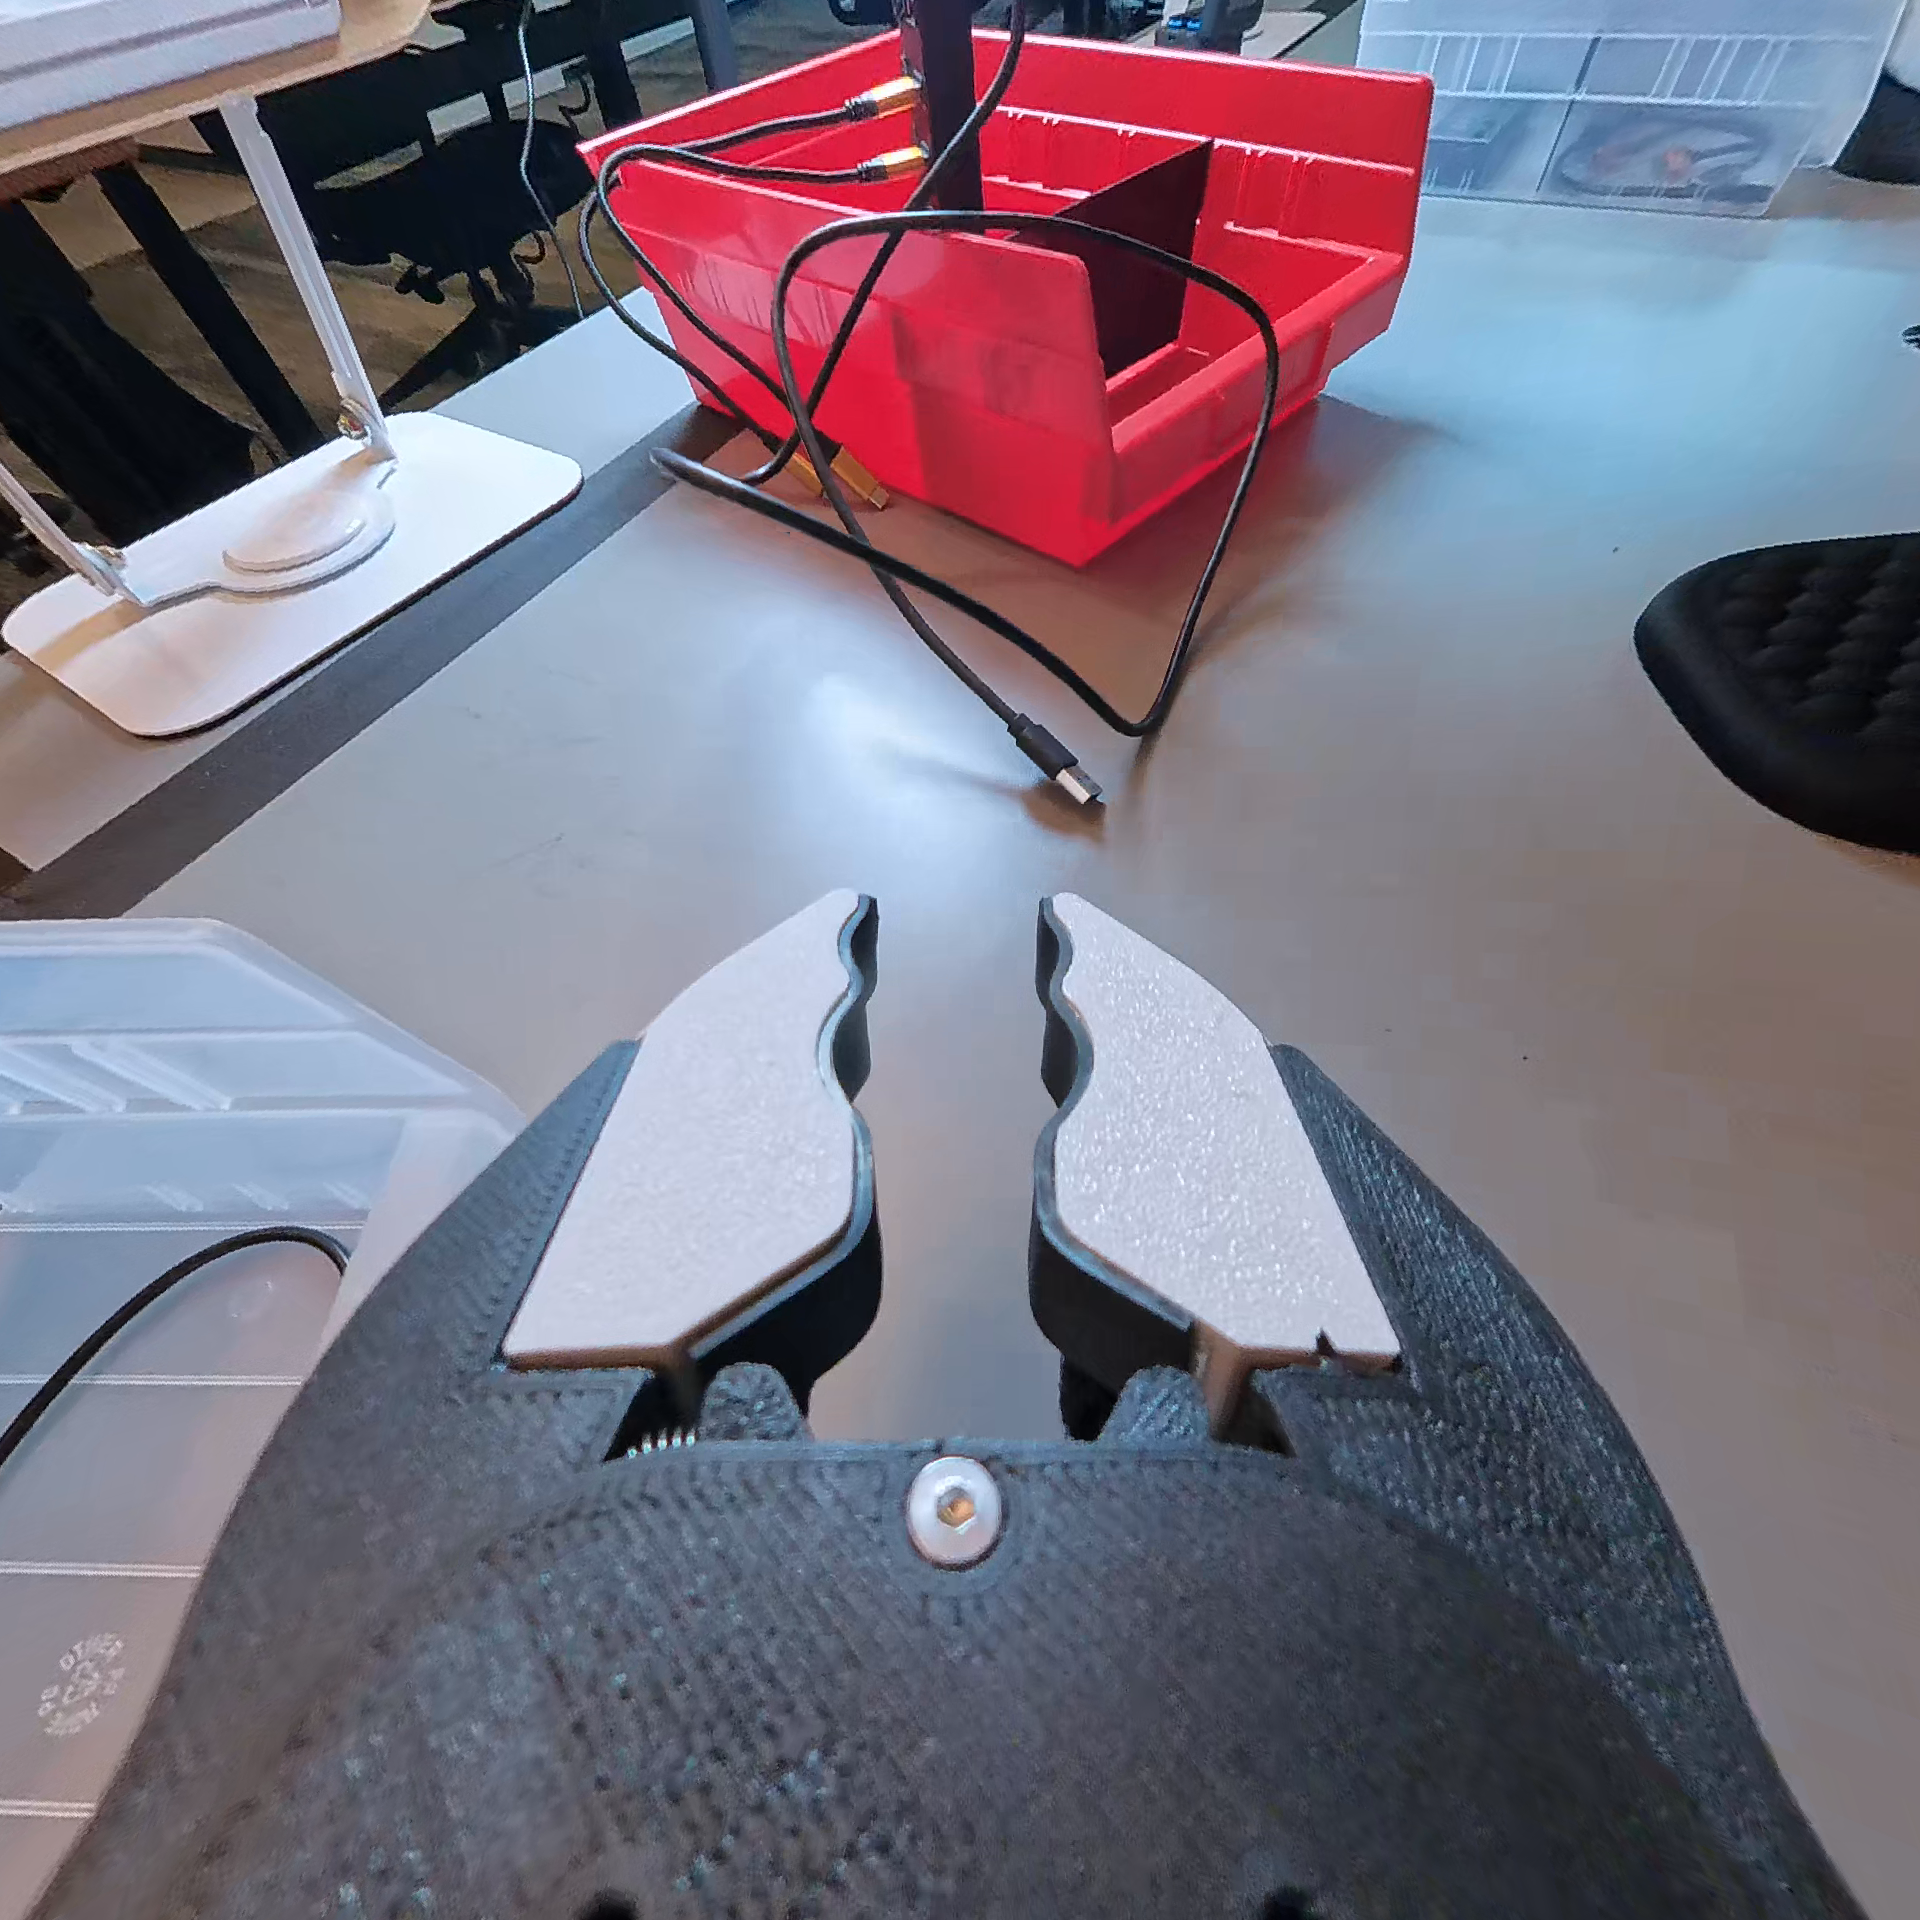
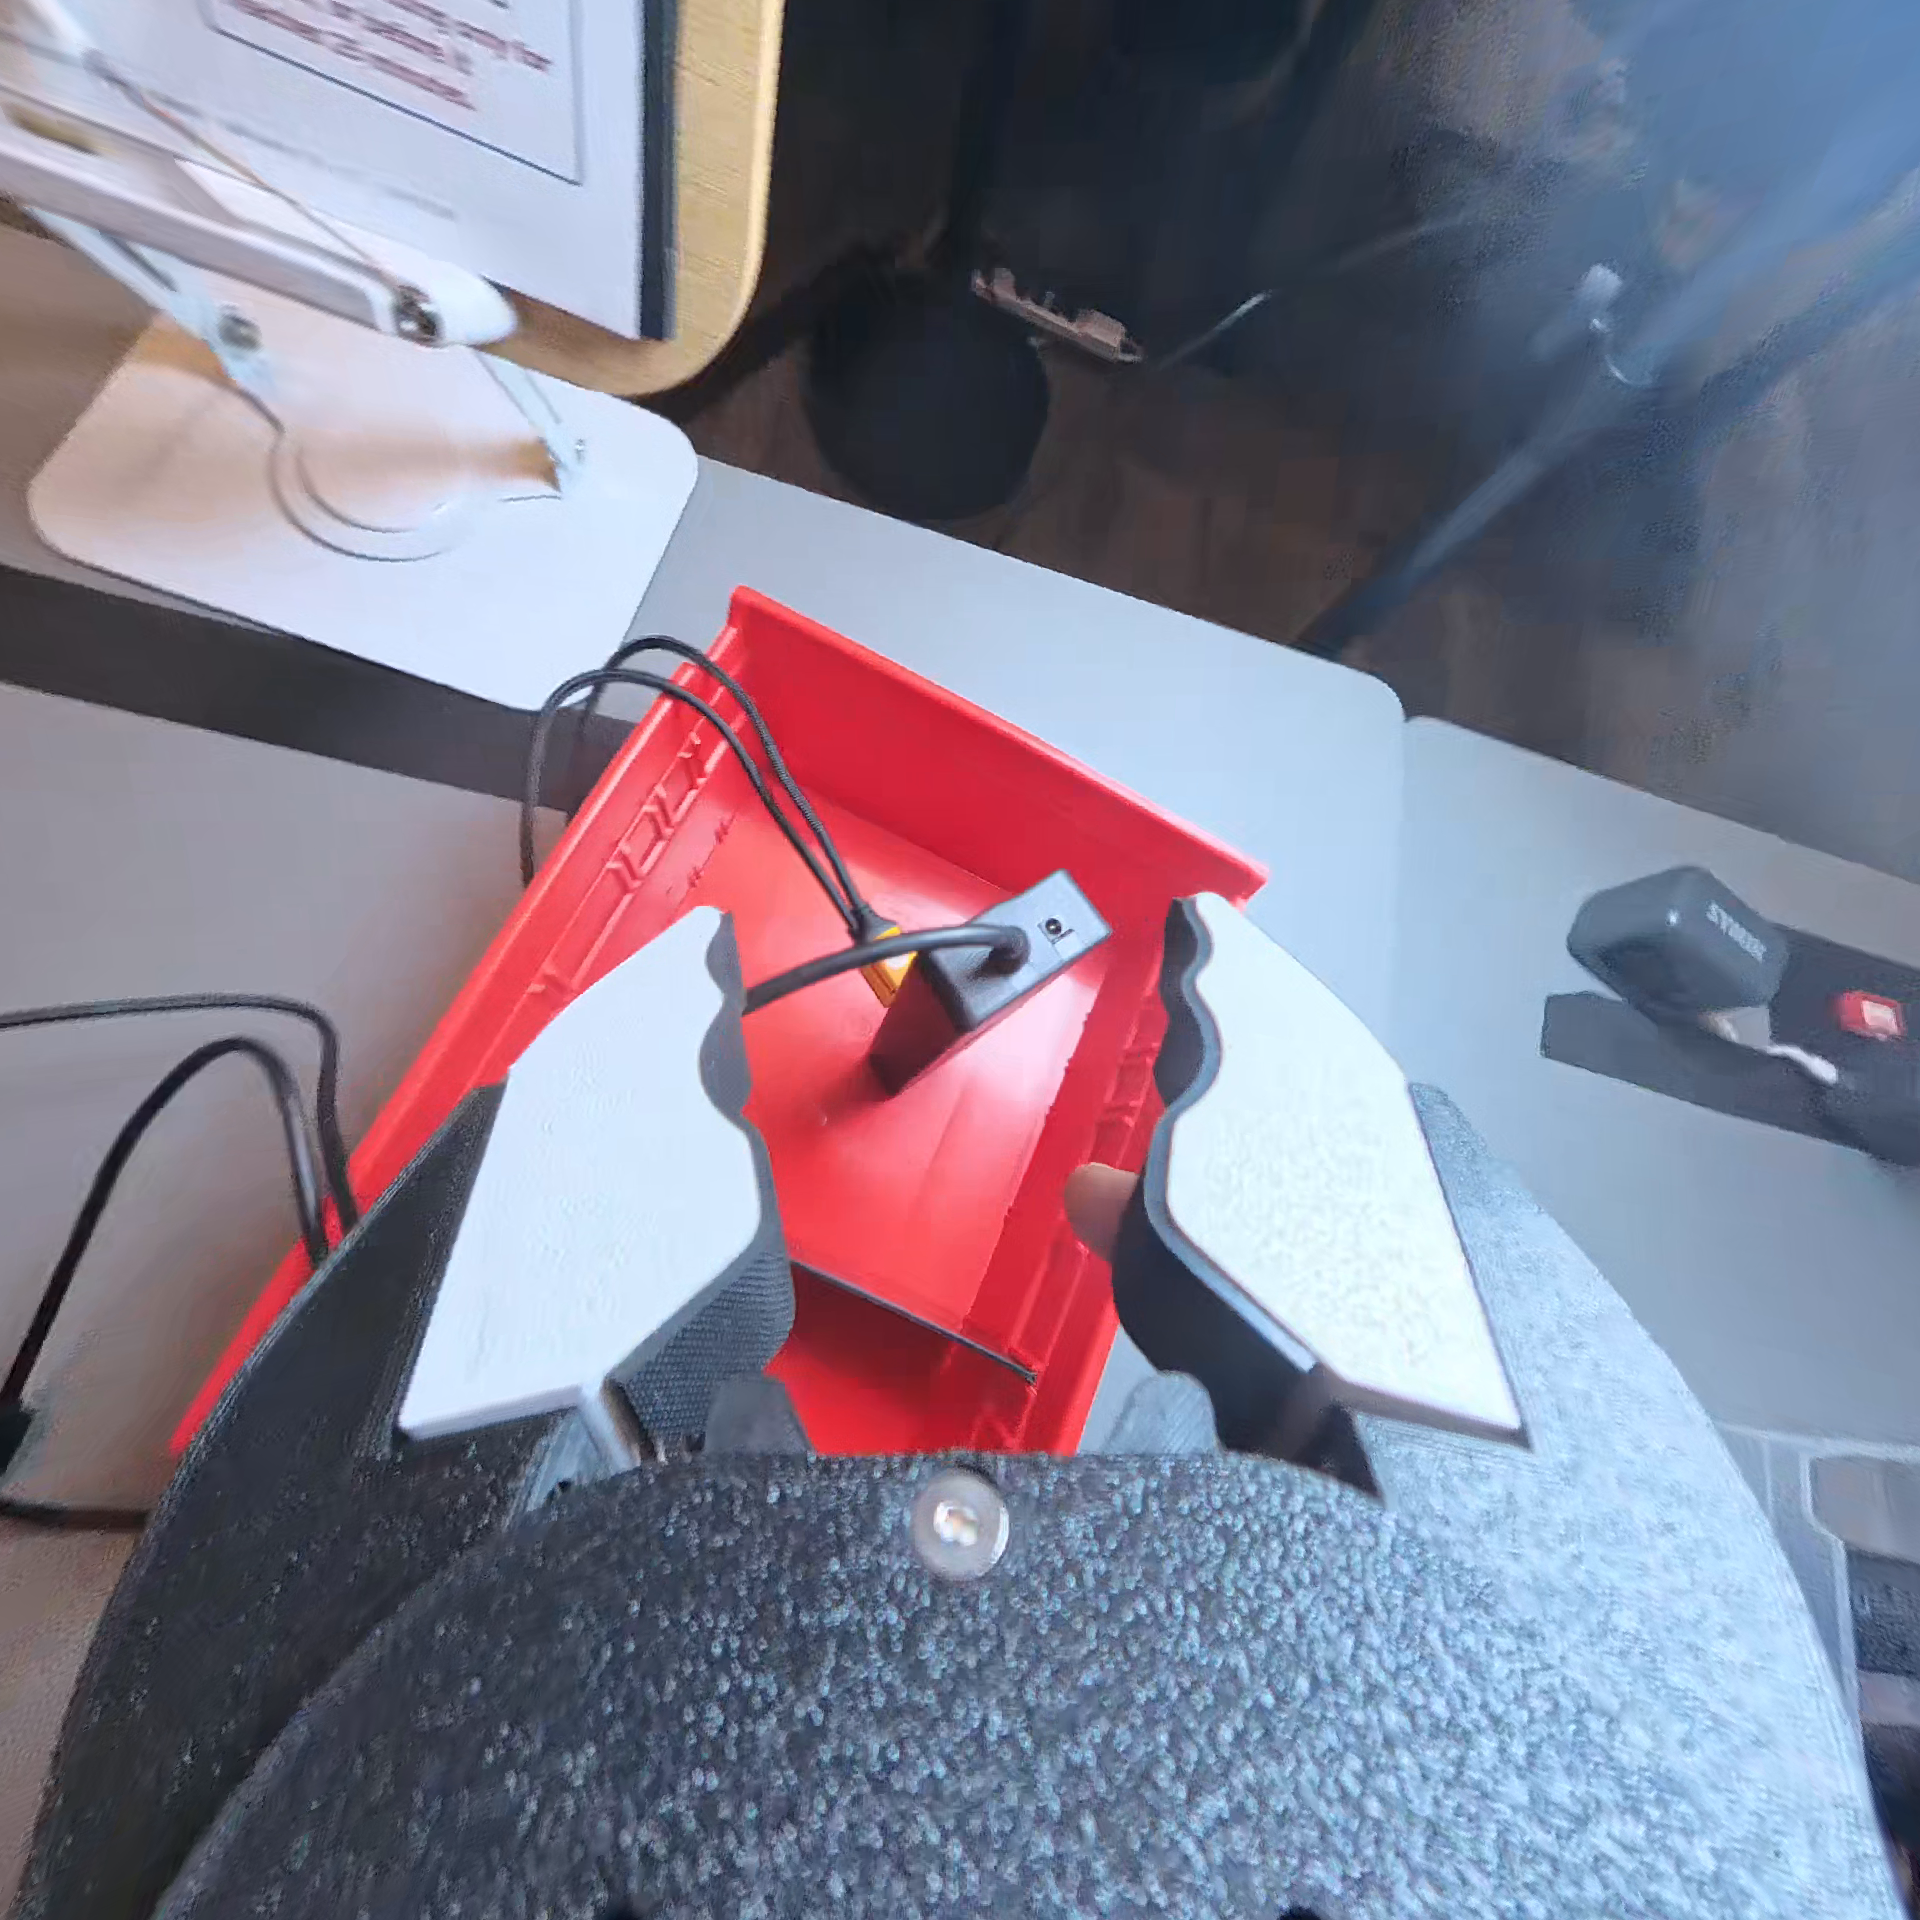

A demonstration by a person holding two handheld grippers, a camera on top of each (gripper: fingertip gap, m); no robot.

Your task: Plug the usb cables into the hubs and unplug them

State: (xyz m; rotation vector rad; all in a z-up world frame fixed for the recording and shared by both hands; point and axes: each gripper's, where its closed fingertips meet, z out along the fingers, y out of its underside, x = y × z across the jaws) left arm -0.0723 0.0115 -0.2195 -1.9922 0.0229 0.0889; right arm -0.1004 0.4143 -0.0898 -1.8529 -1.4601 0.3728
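Here the left hand-held gripper (image 1: 956, 920) hovers low over the grey worktop (image 1: 1455, 935), its jaws narrowly parted and holding nothing. Ahead of it a loose black USB plug (image 1: 1062, 764) lies flat on the worktop, its cable (image 1: 1236, 499) looping up into the red bin (image 1: 1195, 343) that stands toward the far edge. Two gold-tipped plugs (image 1: 883, 102) are seated side by side in the black hub (image 1: 951, 104), which stands upright in the bin behind a dark divider (image 1: 1132, 260). Another gold plug (image 1: 842, 478) lies on the worktop just beside the bin's near left corner. A white stand base (image 1: 312, 561) sits at the left edge, a clear box (image 1: 156, 1143) at the near left.

The right hand-held gripper (image 2: 951, 935) hangs above the bin (image 2: 935, 748), jaws wide and empty. Between them the hub (image 2: 987, 977) shows from above, with a black cable (image 2: 883, 951) entering its top end and a gold plug (image 2: 891, 977) at its side.
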